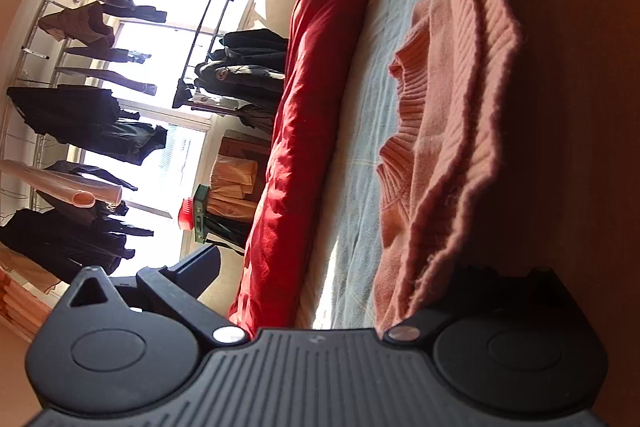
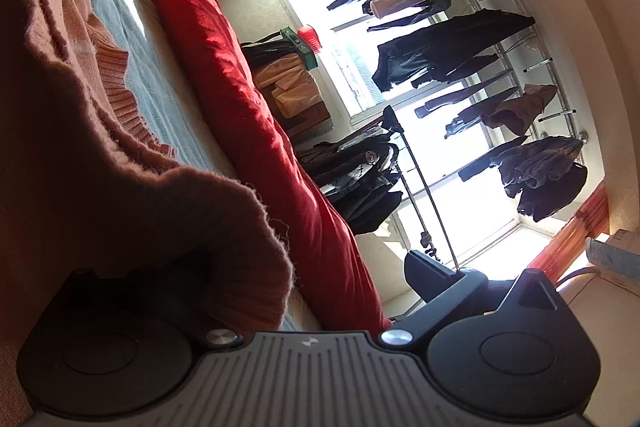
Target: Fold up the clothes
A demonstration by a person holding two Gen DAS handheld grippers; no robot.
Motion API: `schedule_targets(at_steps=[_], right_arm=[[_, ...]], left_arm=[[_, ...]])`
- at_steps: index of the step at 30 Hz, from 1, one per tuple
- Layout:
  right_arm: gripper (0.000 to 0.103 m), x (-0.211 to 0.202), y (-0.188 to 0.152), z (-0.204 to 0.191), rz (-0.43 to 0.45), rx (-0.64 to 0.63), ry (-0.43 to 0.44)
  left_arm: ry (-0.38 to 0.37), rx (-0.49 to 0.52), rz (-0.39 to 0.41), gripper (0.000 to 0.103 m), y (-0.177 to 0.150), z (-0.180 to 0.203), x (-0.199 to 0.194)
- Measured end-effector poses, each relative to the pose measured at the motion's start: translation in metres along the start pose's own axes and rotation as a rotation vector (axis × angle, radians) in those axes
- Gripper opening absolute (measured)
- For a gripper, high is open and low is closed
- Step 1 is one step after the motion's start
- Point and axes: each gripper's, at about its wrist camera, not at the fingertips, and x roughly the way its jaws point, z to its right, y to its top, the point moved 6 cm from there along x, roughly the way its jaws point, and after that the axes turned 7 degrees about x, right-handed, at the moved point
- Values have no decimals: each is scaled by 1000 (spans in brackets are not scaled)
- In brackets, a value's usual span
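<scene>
While the fuzzy, rib-knit orange sweater (image 1: 452,131) lay partly on the pale blue bed sheet (image 1: 360,155), a scalloped ribbed edge of it draped over one finger of each tool. The left hand-held gripper (image 1: 332,267) and the right hand-held gripper (image 2: 312,267) each showed one black finger clear and the other buried under knit; I cannot tell how wide either stood. Beside the sheet ran a crumpled red quilt (image 1: 316,99).

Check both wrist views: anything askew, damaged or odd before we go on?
Nothing looks damaged or spilled. One oddity: the pink sweater drapes over one finger of each gripper, hiding it, so the left gripper and right gripper grips can't be confirmed. The red duvet lies bunched along the bed edge.
</scene>
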Motion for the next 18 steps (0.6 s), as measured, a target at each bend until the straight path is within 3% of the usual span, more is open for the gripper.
schedule_targets(at_steps=[3,10,14,18], right_arm=[[103,11,-8,0,-43,75,80],[103,-8,-18,36,-117,322,252],[103,-33,-23,48,-135,374,337],[103,-29,-30,55,-161,386,316]], left_arm=[[-95,-49,-5,103,-5,3,13],[-331,-428,-10,103,-40,-34,-5],[-372,-504,-24,103,-59,-37,-25],[-348,-549,-37,103,-69,-48,-23]])
